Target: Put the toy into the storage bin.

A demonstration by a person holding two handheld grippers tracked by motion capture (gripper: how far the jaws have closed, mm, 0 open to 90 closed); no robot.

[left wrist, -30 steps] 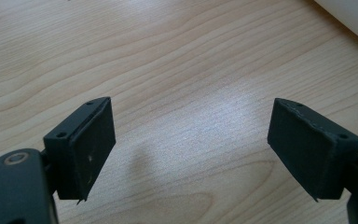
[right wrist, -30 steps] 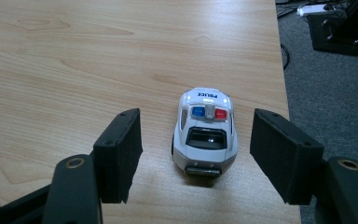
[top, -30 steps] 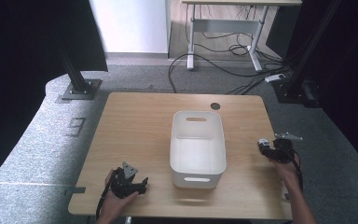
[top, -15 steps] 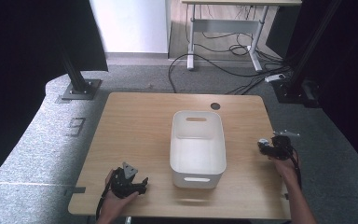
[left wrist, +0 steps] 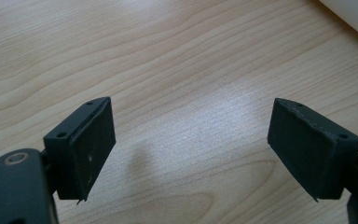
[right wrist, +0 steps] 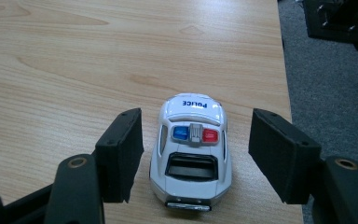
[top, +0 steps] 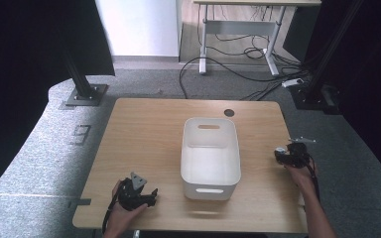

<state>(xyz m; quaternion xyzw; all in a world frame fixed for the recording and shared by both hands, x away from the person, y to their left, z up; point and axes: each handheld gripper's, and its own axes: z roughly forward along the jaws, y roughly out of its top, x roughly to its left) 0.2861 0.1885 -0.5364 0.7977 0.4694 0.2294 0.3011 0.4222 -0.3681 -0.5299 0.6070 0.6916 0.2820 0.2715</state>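
Note:
A white toy police car (right wrist: 192, 148) with blue and red roof lights stands on the wooden table (right wrist: 74, 60) near its right edge. My right gripper (right wrist: 196, 161) is open around it, one jaw on each side of the car, neither touching. In the high view my right gripper (top: 291, 154) sits at the table's right edge. My left gripper (left wrist: 191, 154) is open over bare wood with nothing between its jaws. From above, my left gripper (top: 138, 192) rests near the front left of the table. A white bin (top: 210, 153) stands empty in the middle.
The table's right edge (right wrist: 284, 93) drops to grey carpet close beside the car. A round dark hole (top: 228, 112) lies in the tabletop behind the bin. Black frame posts (top: 82, 74) and cables stand on the floor beyond the table.
My right gripper has shifted slightly inward along the table's right edge. The left gripper and the bin stay where they were.

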